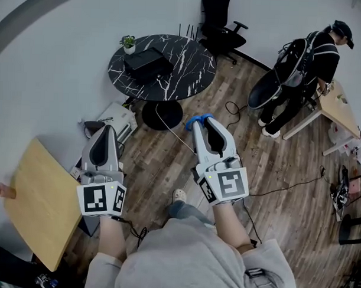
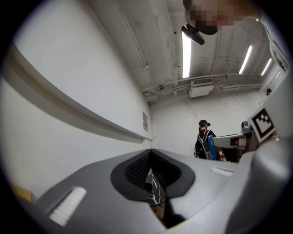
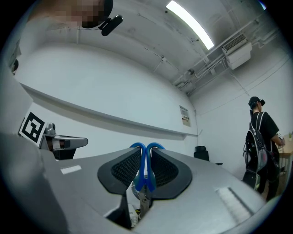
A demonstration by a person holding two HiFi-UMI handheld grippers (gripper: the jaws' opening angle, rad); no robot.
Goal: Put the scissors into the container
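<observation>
Right tongs point(image 3: 145, 151) clamp smooth blue-looped scissors point(image 3: 144, 180); ribbed black left tongs point(image 2: 150, 153) are pressed together.

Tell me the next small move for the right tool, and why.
Probably carry the right tool forward toward the round marble table: it is shut on the blue-handled scissors over wooden floor, and the black box on that table may be the container.

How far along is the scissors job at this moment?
Done: the scissors are picked up, their blue handles clamped in the right gripper. In hand: they are held above the wood floor. Left: placing them; no container is clearly visible. The left gripper is shut and empty.
</observation>
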